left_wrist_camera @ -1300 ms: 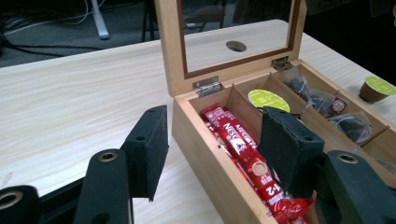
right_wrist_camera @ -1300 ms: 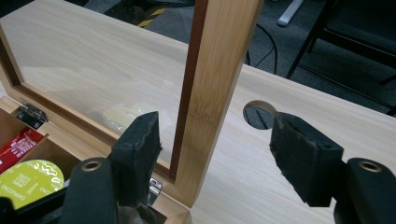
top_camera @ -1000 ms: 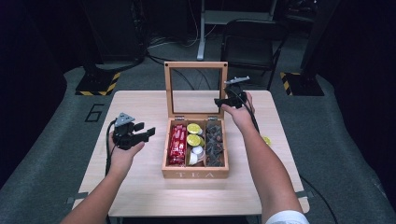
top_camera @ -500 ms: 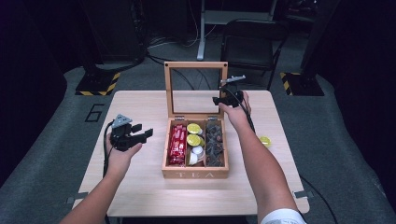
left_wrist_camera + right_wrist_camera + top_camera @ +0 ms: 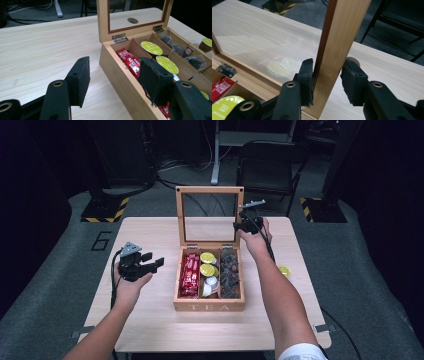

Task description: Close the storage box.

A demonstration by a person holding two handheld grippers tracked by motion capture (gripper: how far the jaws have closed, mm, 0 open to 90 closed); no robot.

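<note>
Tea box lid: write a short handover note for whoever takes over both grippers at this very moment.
Right gripper: jaws astride the lid frame's side, a small gap at one pad, so not firmly clamped.
Left gripper: open, holding nothing, beside the tea box.
The box sits mid-table, lid upright, compartments filled with red sachets, yellow-topped capsules and dark tea bags.
Done: lid reached.
Left: probably swinging it shut.

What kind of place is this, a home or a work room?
Probably a lab or studio, not a home: a plain table stands on grey carpet, with hazard-striped stand bases, floor cables and a black chair behind it.
</note>
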